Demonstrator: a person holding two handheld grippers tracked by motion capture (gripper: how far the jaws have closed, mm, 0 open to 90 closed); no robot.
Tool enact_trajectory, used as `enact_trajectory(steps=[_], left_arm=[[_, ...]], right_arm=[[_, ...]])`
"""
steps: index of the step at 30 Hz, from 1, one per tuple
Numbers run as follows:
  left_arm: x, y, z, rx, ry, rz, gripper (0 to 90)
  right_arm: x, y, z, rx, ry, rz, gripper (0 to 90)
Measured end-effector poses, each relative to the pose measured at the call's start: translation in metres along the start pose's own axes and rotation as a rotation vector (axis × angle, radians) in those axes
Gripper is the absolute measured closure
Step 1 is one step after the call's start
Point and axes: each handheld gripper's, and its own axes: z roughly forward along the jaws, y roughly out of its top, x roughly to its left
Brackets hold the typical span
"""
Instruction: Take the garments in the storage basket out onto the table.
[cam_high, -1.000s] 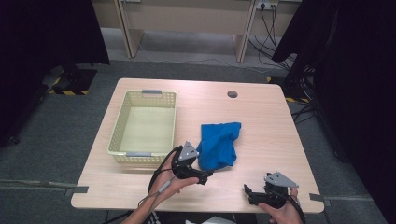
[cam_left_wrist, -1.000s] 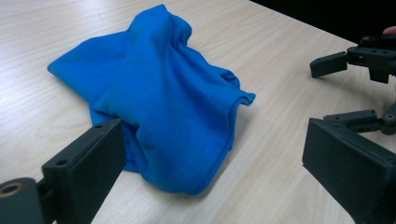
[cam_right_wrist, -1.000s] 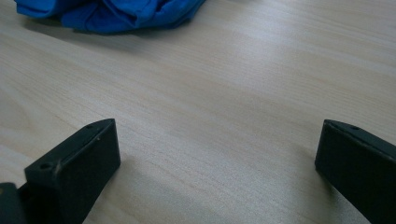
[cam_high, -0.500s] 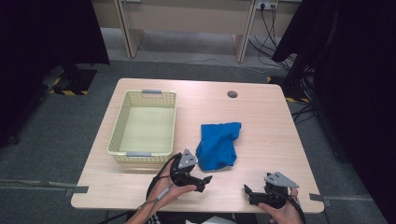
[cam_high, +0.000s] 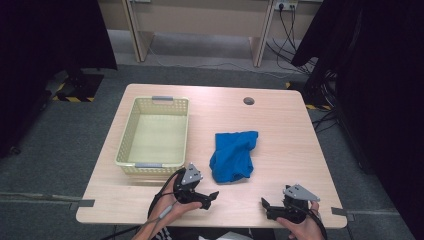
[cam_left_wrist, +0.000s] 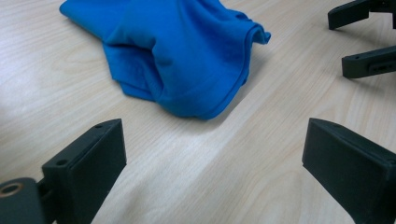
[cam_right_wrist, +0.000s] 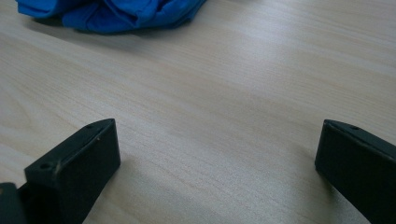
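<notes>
A crumpled blue cloth (cam_high: 234, 155) lies on the wooden table (cam_high: 280, 130), right of a pale yellow basket (cam_high: 154, 136) that holds nothing. My left gripper (cam_high: 212, 199) rests near the front edge, just below and left of the cloth, open and holding nothing. The left gripper view has the blue cloth (cam_left_wrist: 177, 51) a short way ahead of the wide-apart jaws. My right gripper (cam_high: 266, 207) sits at the front right, open, its jaws pointing left. In the right gripper view the blue cloth (cam_right_wrist: 112, 13) lies far ahead at the top left.
The right gripper (cam_left_wrist: 362, 39) shows at the top right of the left gripper view. A round cable hole (cam_high: 248, 101) is at the table's back. Desk legs and cables stand on the floor behind; dark curtains flank both sides.
My left gripper has drawn back from the cloth toward the front edge of the table. The right gripper has stayed put.
</notes>
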Motion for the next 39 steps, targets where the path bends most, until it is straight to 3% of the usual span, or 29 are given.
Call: enact_trajectory(steps=[11, 20, 28, 39], left_arm=[[0.003, -0.011, -0.010, 0.005, 0.007, -0.009, 5.4], [0.008, -0.026, -0.017, 0.050, 0.041, 0.001, 5.4], [0.015, -0.036, -0.027, 0.075, 0.053, -0.018, 5.6], [0.013, -0.044, -0.032, 0.100, 0.075, -0.007, 5.6]], right_arm=[[0.000, 0.000, 0.000, 0.000, 0.000, 0.000, 0.2], [0.000, 0.000, 0.000, 0.000, 0.000, 0.000, 0.3], [0.000, 0.000, 0.000, 0.001, 0.000, 0.000, 0.2], [0.000, 0.000, 0.000, 0.000, 0.002, -0.001, 0.2]])
